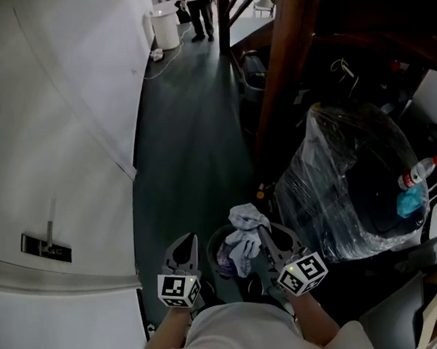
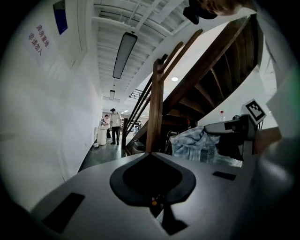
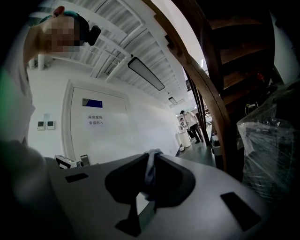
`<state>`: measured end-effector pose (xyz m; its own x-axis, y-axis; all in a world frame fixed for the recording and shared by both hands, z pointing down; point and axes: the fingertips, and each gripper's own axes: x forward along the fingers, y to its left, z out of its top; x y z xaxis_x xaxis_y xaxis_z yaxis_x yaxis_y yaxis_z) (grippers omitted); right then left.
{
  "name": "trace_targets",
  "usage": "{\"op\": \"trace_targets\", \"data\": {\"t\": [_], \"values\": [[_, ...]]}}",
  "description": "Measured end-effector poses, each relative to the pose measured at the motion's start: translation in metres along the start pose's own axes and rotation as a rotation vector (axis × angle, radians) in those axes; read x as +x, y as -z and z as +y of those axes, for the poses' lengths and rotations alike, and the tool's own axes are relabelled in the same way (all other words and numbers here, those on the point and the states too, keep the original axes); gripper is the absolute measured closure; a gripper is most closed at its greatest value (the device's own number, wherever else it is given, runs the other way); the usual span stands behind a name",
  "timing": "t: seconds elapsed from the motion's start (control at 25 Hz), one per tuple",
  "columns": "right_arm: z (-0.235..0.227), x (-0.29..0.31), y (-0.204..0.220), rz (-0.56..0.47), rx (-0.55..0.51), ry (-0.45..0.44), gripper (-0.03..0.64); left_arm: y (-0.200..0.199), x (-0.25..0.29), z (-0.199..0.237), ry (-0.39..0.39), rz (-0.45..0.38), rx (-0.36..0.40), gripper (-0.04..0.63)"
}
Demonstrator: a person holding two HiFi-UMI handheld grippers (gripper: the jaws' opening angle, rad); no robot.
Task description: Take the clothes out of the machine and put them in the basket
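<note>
My right gripper (image 1: 265, 235) is shut on a pale, crumpled piece of clothing (image 1: 244, 227), which hangs just above a dark round basket (image 1: 221, 245) on the floor. In the right gripper view a strip of that cloth (image 3: 150, 171) is pinched between the closed jaws (image 3: 151, 157). My left gripper (image 1: 187, 243) hovers left of the basket with its jaws together and nothing in them (image 2: 149, 155). In the left gripper view the checked cloth (image 2: 197, 143) hangs from the right gripper (image 2: 236, 126). Something purple (image 1: 225, 262) lies in the basket. No machine is in view.
A bulky plastic-wrapped object (image 1: 352, 184) stands close on the right, with a water bottle (image 1: 418, 172) beside it. A wooden stair post (image 1: 285, 63) rises behind. A white wall (image 1: 54, 143) runs along the left. Far down the corridor stand a white bin (image 1: 165, 26) and a person (image 1: 199, 9).
</note>
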<state>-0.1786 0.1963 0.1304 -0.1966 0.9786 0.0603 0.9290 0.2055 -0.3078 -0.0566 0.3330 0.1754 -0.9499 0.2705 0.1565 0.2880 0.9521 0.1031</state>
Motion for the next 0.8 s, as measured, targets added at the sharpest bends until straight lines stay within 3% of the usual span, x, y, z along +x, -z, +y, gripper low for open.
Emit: {"op": "trace_targets", "data": {"t": [0.28, 0.52, 0.8], "values": [[0.014, 0.021, -0.045, -0.101, -0.04, 0.02, 0.58, -0.013, 0.014, 0.018, 0.064, -0.021, 0.017, 0.575], [0.028, 0.029, -0.081, -0.155, -0.089, -0.004, 0.58, -0.016, 0.016, 0.026, 0.073, -0.031, 0.012, 0.575], [0.024, 0.035, -0.046, -0.082, -0.06, 0.009, 0.58, -0.006, 0.014, 0.029, 0.057, -0.012, -0.002, 0.575]]}}
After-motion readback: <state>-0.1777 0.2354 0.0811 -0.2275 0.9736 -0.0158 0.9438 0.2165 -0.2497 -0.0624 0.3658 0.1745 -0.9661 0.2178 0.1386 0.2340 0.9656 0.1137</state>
